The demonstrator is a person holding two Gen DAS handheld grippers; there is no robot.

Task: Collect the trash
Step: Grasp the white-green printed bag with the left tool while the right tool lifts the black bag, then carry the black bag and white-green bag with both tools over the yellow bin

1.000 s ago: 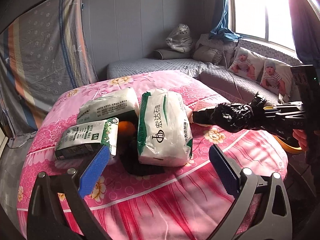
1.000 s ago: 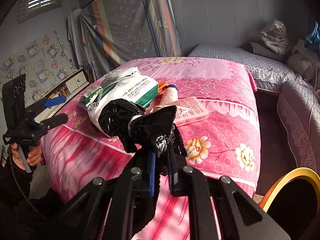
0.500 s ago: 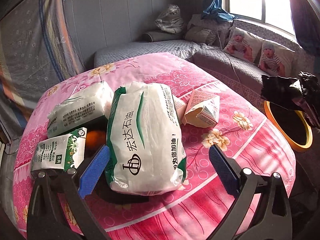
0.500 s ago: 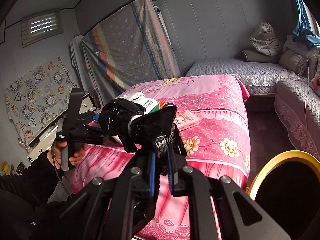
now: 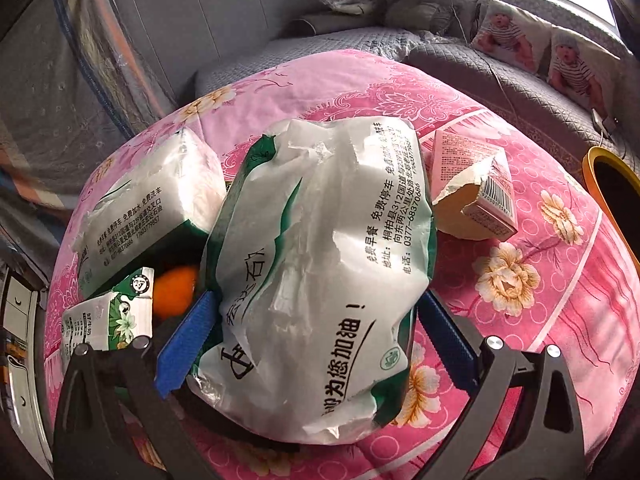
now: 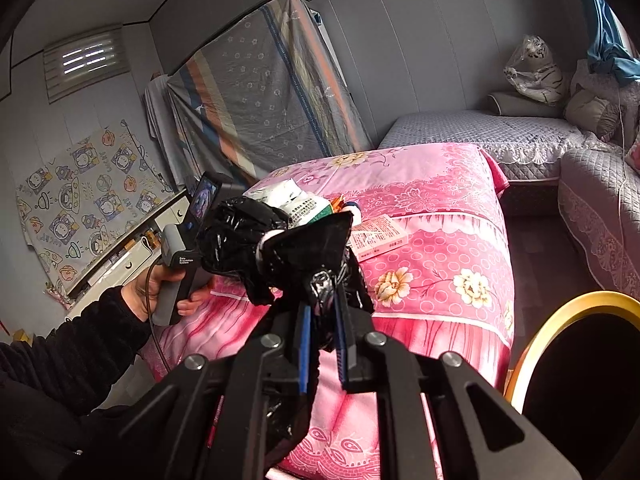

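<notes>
Pink floral bedspread [image 5: 540, 240] is carrying the trash. Left gripper [image 5: 316, 340] is sitting wide open w/ its blue pads flanking a white-green plastic pack [image 5: 320, 248], looking in contact; print is reading "免费停车" and "0377-68370686". Right gripper [image 6: 322, 344] is clamping a crumpled black plastic bag [image 6: 272, 244] near a yellow-rimmed bin [image 6: 560, 320]. Torn pink carton [image 5: 472, 184] is lying beside the pack.
</notes>
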